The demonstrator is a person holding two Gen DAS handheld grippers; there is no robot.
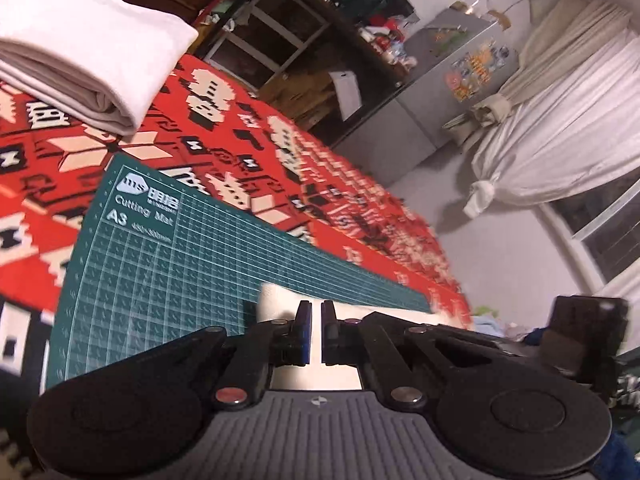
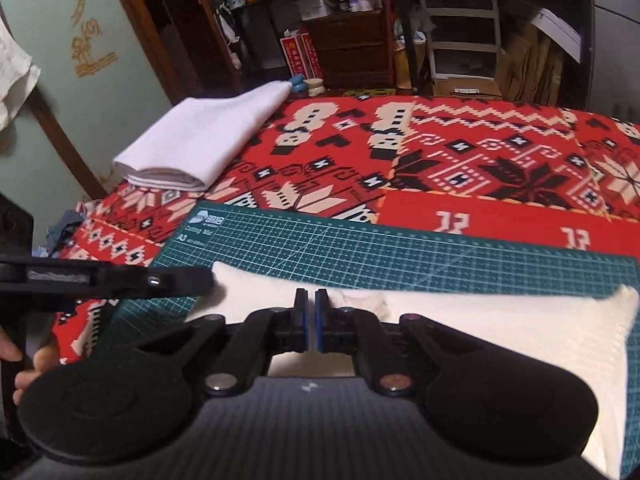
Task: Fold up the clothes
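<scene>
In the left wrist view, the left gripper point(image 1: 316, 330) is tilted hard, so the room leans to one side. Its two fingers stand close together with a narrow gap between the pads; whether they pinch any cloth cannot be told. A cream garment point(image 1: 352, 312) lies directly under and just beyond the fingertips, on the green cutting mat point(image 1: 180, 276). Most of this garment is hidden behind the gripper's body, and its far edge is smeared by blur. The mat lies on a red patterned blanket point(image 1: 248, 152), whose right side is also blurred. A folded white cloth point(image 1: 92, 44) rests on the blanket well beyond the mat, at the upper left, cut off by the frame edge.

In the right wrist view, the right gripper point(image 2: 310, 318) is held level and low over the cream garment point(image 2: 500, 332). Its blue-padded fingers are nearly shut, with only a thin slit between them; a pinch on fabric cannot be confirmed. The garment spreads from beneath the fingertips toward the right, across the cutting mat point(image 2: 400, 248), and its near edge is hidden under the gripper. The left gripper point(image 2: 192, 280) reaches in from the left, its tip touching the garment's left corner; its jaws are seen side-on and blurred. A hand point(image 2: 28, 364) shows partly at the left edge. The folded white cloth point(image 2: 200, 140) sits far off on the blanket point(image 2: 480, 152).
</scene>
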